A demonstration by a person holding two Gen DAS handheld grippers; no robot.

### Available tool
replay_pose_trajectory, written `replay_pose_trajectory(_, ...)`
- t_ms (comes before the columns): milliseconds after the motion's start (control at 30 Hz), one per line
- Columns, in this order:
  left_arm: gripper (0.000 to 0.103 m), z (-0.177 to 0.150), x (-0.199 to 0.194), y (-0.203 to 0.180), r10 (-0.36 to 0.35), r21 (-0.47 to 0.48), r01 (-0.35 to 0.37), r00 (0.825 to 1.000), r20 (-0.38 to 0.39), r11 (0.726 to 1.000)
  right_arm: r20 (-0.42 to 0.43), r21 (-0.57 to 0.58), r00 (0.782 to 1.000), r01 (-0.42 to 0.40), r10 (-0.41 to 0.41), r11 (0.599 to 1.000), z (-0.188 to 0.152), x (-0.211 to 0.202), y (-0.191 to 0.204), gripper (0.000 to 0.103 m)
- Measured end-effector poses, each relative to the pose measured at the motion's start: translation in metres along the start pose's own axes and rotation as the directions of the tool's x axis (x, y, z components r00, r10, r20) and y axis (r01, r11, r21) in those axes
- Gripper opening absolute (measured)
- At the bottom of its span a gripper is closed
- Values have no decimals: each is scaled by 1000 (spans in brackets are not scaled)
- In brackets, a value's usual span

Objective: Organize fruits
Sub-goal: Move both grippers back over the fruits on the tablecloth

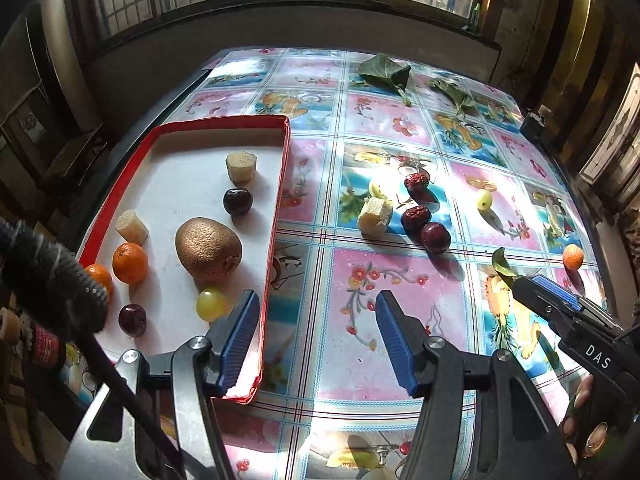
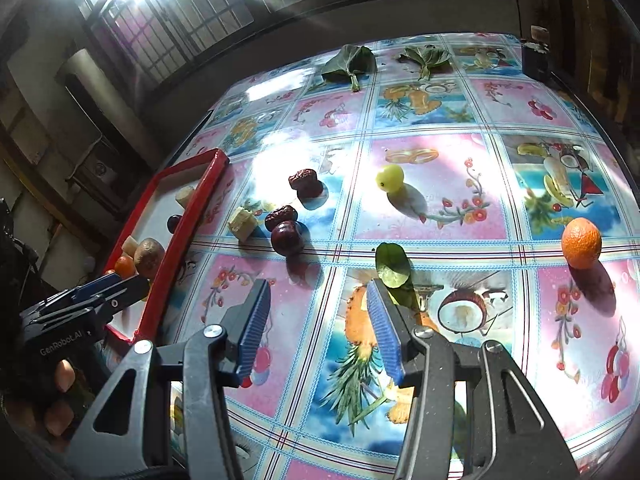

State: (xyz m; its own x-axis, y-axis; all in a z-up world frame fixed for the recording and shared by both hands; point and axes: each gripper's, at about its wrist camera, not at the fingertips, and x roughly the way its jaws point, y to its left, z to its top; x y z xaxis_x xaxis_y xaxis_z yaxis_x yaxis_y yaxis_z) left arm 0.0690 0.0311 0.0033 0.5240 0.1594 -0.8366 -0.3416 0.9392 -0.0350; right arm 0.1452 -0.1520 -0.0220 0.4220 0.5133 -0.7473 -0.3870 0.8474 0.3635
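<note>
A red-rimmed tray on the left holds a kiwi, a green grape, two oranges, two dark plums and two sugarcane pieces. On the table lie a sugarcane piece, two red dates, a dark plum, a green grape and an orange. My left gripper is open and empty, its left finger over the tray's right rim. My right gripper is open and empty above the tablecloth, with a small green leaf just past its right finger.
Two large green leaves lie at the table's far edge, below a barred window. A dark box stands at the far right corner. The patterned tablecloth is glossy with sun glare. A person's fingers hold the right gripper.
</note>
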Motion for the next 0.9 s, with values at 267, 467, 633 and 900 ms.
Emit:
replay_pose_trajectory(267, 60, -3, 4, -14, -3, 27, 4, 1000, -20, 1000, -8, 49, 1000, 18, -17, 999, -14, -3, -24, 52)
replay_pose_trajectory(467, 60, -4, 10, -22, -9, 40, 10, 999, -40, 999, -16, 82, 1000, 27, -26, 996, -23, -5, -42, 52)
replay_pose_trajectory(633, 60, -4, 14, -29, -15, 51, 17, 999, -53, 999, -13, 115, 999, 41, -40, 993, -28, -10, -58, 52)
replay_pose_trajectory(900, 60, -4, 20, -24, -8, 50, 11, 998, -66, 999, -12, 52, 1000, 11, -10, 999, -18, 0, -37, 52)
